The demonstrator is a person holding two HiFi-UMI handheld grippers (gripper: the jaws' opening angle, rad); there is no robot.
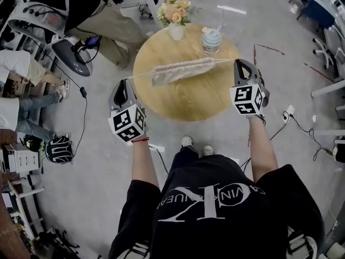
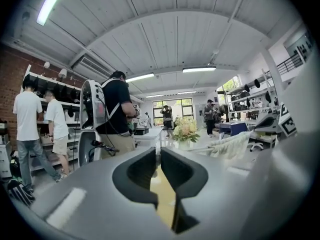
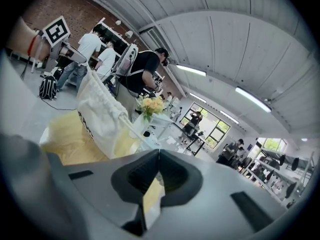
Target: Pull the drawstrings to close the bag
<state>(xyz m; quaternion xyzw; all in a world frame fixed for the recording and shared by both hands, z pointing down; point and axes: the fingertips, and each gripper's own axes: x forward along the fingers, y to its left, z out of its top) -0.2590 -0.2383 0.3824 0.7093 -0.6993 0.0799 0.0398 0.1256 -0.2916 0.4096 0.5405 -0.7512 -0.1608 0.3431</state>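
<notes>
A beige cloth drawstring bag (image 1: 182,70) hangs gathered and stretched sideways over the round wooden table (image 1: 188,101). A thin left drawstring (image 1: 141,75) runs taut from it to my left gripper (image 1: 126,84), whose jaws are shut on the cord. The right drawstring (image 1: 225,61) runs to my right gripper (image 1: 241,63), also shut on its cord. In the left gripper view the bag (image 2: 232,144) hangs to the right beyond the closed jaws (image 2: 158,151). In the right gripper view the bag (image 3: 102,114) hangs to the left, and its cord (image 3: 131,125) leads into the closed jaws (image 3: 159,153).
A white vase of flowers (image 1: 176,15) and a lidded cup (image 1: 211,40) stand at the table's far side, just behind the bag. People sit and stand at the left by equipment and a backpack (image 1: 58,149). Cables lie on the floor on both sides.
</notes>
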